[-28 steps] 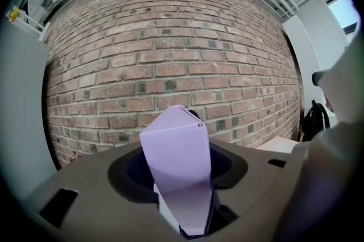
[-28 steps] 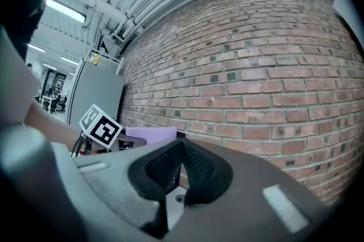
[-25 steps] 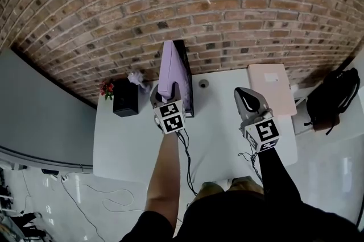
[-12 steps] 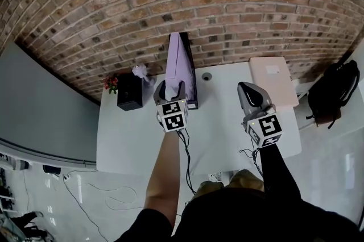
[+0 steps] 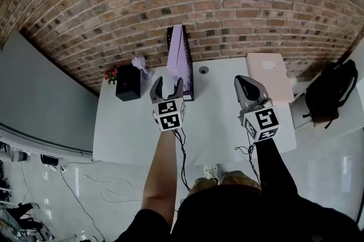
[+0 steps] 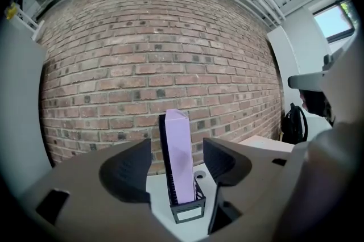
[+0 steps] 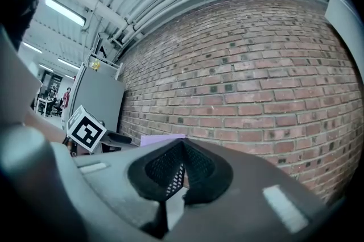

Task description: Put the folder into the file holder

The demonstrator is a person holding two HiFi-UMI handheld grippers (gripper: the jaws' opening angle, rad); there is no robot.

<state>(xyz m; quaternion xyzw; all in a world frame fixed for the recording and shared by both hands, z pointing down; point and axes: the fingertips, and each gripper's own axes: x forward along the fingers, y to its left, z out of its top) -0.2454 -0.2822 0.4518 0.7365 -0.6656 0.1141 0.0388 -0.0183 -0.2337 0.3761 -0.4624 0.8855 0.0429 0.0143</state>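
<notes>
Since a second ago the left tool has drawn back from the file holder toward the person, and its jaws have just been opening. They now stand wide apart with nothing pressed between them. The lilac folder shows in the gap only because it lies straight ahead, beyond the fingertips and clear of both pads.

That folder stands upright on its edge inside the file holder, its tall side pointing up. Its flat faces run from the person's side of the holder toward the brick wall behind it. It leans little, if at all.

The right tool hangs well to the right of the file holder, its jaws closed together on nothing. The left tool is plainly the nearer of the two and lines up with the holder's narrow front end.

Both tools hover over the white bench. A black box stands to the left of the file holder and a pink pad lies well to its right.

By the look of it the folder is already home, so the next move is probably just a retreat.
</notes>
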